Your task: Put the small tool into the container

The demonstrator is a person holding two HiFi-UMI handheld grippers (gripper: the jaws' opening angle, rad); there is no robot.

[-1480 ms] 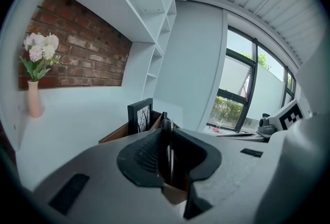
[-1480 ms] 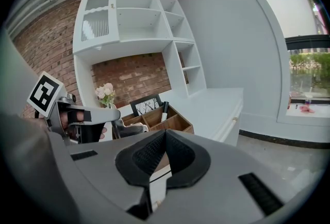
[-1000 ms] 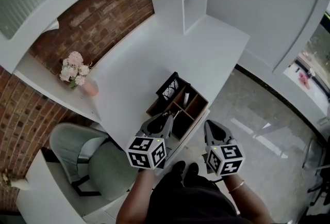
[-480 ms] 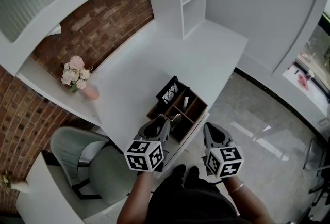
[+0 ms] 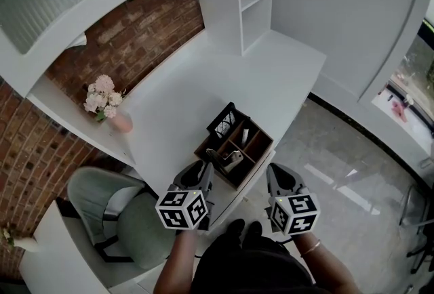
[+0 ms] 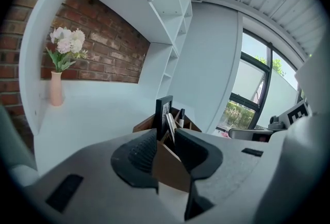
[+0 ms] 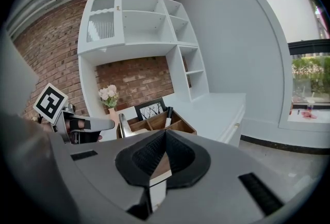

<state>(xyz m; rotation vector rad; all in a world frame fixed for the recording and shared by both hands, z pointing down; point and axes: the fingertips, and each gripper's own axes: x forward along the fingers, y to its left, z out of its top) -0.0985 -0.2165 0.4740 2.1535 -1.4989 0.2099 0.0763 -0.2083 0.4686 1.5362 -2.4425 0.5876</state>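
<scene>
- The left gripper [image 6: 166, 141] is released, jaws apart and empty, near the wooden container [image 5: 254, 145] on the desk [image 5: 203, 89].
- The small tool [image 5: 228, 159] leans in the container's near compartment.
- The right gripper [image 7: 165, 136] is clenched on nothing.

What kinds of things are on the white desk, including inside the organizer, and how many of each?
Wooden organizer: 1
Black frame: 1
Marker: 1
Metal tool: 1
Vase of flowers: 1
Total: 5

Grey left tool [image 5: 202, 171] and right tool [image 5: 276, 174] bear black-and-white square markers [image 5: 182, 210].
</scene>
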